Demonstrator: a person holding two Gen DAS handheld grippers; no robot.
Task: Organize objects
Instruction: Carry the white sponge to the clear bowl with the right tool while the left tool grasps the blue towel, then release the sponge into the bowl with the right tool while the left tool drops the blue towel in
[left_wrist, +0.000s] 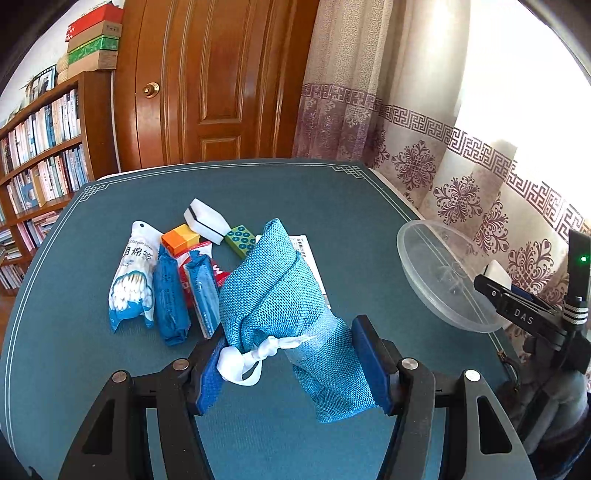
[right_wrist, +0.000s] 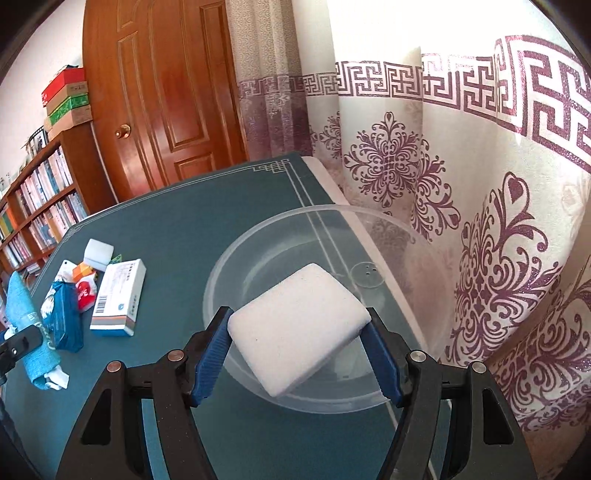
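Observation:
My left gripper (left_wrist: 291, 363) is shut on a rolled blue woven cloth (left_wrist: 275, 288) tied with a white ribbon (left_wrist: 251, 356), held above the green table mat (left_wrist: 258, 192). My right gripper (right_wrist: 297, 350) is shut on a white sponge block (right_wrist: 299, 325), hanging over a clear plastic bowl (right_wrist: 266, 243) at the table's right edge. In the left wrist view that bowl (left_wrist: 439, 273) sits to the right, with the right gripper (left_wrist: 502, 286) and its white block above the rim. In the right wrist view the blue cloth (right_wrist: 27, 325) shows at the far left.
A pile lies left of centre: a cotton swab bag (left_wrist: 131, 284), blue tissue packs (left_wrist: 170, 299), an orange block (left_wrist: 181, 240), a white and black eraser (left_wrist: 207, 219), a green brick (left_wrist: 241, 240) and a white medicine box (right_wrist: 118, 297). Curtains (right_wrist: 461, 184) hang close on the right; a door and bookshelf stand behind.

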